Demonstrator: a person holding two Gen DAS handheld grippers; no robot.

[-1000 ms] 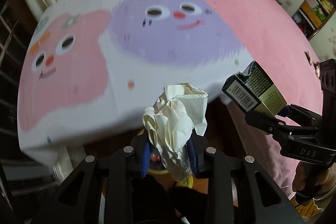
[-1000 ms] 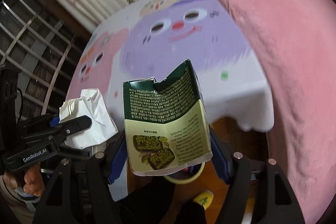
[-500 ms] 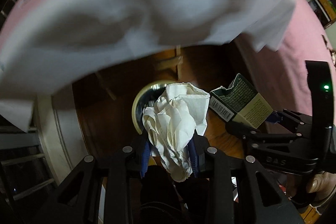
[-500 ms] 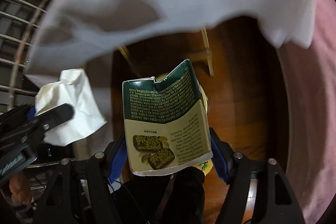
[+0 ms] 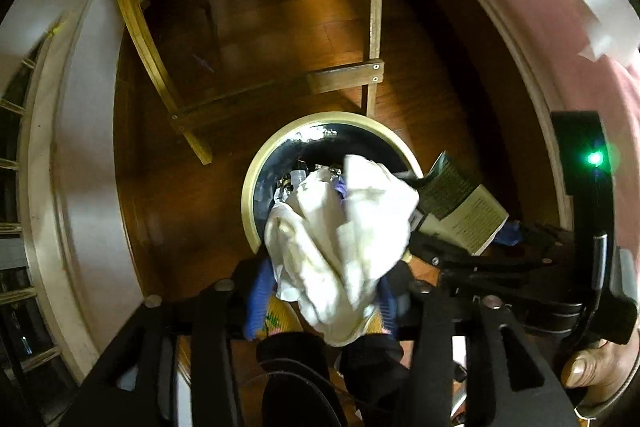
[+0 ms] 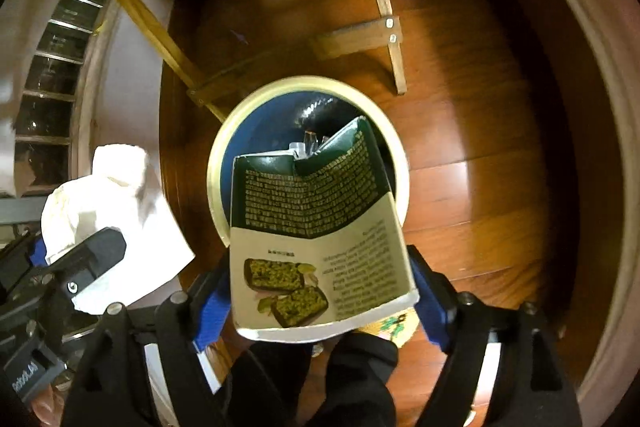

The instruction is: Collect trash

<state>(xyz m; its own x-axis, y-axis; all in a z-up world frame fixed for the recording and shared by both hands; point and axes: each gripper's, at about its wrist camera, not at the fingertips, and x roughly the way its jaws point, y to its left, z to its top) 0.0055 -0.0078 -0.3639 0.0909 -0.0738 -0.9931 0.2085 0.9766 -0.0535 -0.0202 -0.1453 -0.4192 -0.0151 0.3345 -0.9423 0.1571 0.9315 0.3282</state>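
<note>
A round bin [image 5: 250, 187] with a cream rim and a dark liner stands on the wooden floor below both grippers, with some trash in it. My left gripper [image 5: 324, 291] points straight down over the bin. Its jaws are opening, and the crumpled white paper [image 5: 340, 235] hangs loose between the blue pads. My right gripper [image 6: 320, 295] is over the bin [image 6: 214, 167] too. Its jaws are also opening, and the green-and-cream food box [image 6: 316, 227] stands between the pads. The box [image 5: 460, 203] shows at the right of the left wrist view, the paper [image 6: 112, 195] at the left of the right wrist view.
A light wooden frame [image 5: 372, 27] with crossbars stands on the floor just behind the bin. A white cloth hangs on the left [image 5: 80, 147] and a pink bedspread on the right [image 5: 560, 27]. A hand [image 5: 592, 367] grips the right tool.
Both grippers have dropped from above the bed to just over the bin on the floor. Both pairs of jaws have spread wider, and the paper has loosened and puffed out.
</note>
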